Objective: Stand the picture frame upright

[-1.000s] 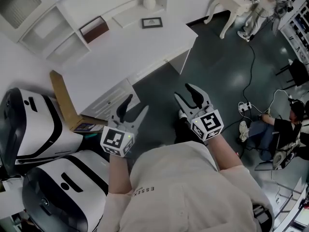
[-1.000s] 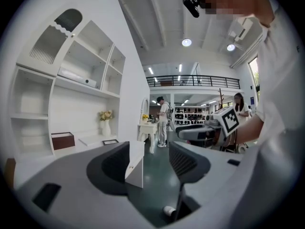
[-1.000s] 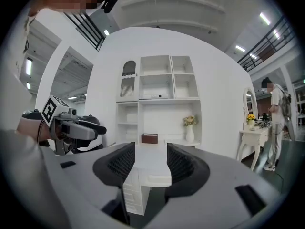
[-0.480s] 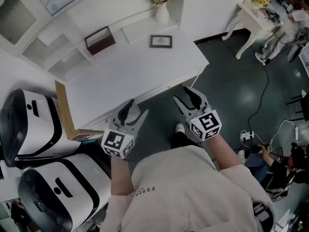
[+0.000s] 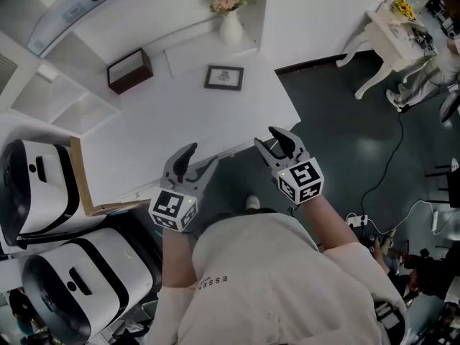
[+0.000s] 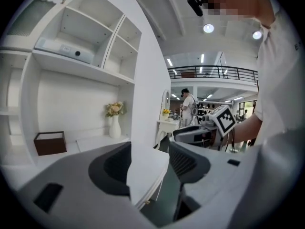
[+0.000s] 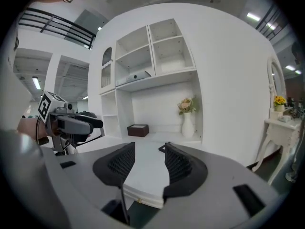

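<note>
**Both grippers wide and empty at the desk's near edge; frame lies flat farther in**

At my far left in the head view stand two white machines with black stripes (image 5: 44,184), and a brown board (image 5: 77,175) leans against the end of the white desk (image 5: 172,131).

My left gripper (image 5: 200,157) hangs over the desk's near edge. Its own view shows the jaws spread wide with only the desk corner and dark floor between them, so it holds nothing.

Farther in on the desktop, a dark brown box (image 5: 129,70) sits toward the left rear. To its right the picture frame (image 5: 223,77) lies flat and face up, well apart from both grippers and roughly in line with the gap between them. Just behind the frame, a white vase with flowers (image 5: 230,21) stands upright on a low ledge against the wall.

My right gripper (image 5: 271,138) sits at the desk's front right corner. Its jaws are also wide apart, with bare desktop showing between them and nothing gripped.

On the dark floor at the far right stands a small white side table (image 5: 379,27), and a black cable (image 5: 389,165) trails below it.
</note>
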Available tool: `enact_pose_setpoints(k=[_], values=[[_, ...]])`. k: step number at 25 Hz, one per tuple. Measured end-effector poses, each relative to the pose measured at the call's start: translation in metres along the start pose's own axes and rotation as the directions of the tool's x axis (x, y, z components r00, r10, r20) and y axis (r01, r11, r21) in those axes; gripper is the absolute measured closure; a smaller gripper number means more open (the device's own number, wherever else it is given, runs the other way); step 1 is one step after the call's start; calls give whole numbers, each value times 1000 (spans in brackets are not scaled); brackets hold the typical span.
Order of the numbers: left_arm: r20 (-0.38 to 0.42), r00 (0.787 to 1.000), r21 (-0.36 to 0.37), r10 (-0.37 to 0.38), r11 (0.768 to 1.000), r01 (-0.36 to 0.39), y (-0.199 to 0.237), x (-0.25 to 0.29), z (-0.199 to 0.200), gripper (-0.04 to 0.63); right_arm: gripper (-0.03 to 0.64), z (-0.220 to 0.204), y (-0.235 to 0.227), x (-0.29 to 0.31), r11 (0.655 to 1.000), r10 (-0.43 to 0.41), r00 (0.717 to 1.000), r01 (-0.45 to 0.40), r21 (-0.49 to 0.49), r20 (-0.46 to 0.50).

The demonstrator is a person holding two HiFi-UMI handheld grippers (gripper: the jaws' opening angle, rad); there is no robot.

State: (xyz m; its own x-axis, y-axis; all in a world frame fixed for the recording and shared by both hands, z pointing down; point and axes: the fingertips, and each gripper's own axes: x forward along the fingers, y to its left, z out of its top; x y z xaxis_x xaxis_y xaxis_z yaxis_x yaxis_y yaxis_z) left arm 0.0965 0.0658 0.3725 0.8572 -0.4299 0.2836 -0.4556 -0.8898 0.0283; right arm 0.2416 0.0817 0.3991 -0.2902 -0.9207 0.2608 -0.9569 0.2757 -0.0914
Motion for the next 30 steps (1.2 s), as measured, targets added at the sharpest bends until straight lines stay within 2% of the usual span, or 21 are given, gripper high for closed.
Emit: enact_pose_setpoints(k=[5, 11, 14, 19, 23, 30], values=[[-35, 999, -20, 27, 999, -28, 15, 30, -2, 353, 410, -11, -36, 31, 1000, 13, 997, -12, 15, -82], [-53, 996, -48, 67, 996, -70, 58, 59, -3, 353, 410, -24, -55, 82, 999, 36, 980, -38, -3, -198], [-48, 997, -66, 55, 996, -58, 84, 80, 0, 353, 410, -22, -68, 109, 999, 14, 975, -26, -48, -224], [-66, 998, -70, 16, 997, -20, 129, 117, 4, 353, 410, -19, -94, 158, 1000, 10, 963, -10, 1, -268], [-73, 997, -94, -16, 995, 9, 161, 142, -1, 354, 410, -31, -112, 199, 999, -1, 940, 17, 45, -341], [-55, 997, -91, -62, 994, 57, 198, 174, -5, 353, 410, -61, -142, 258, 991, -16, 885, 77, 113, -466]])
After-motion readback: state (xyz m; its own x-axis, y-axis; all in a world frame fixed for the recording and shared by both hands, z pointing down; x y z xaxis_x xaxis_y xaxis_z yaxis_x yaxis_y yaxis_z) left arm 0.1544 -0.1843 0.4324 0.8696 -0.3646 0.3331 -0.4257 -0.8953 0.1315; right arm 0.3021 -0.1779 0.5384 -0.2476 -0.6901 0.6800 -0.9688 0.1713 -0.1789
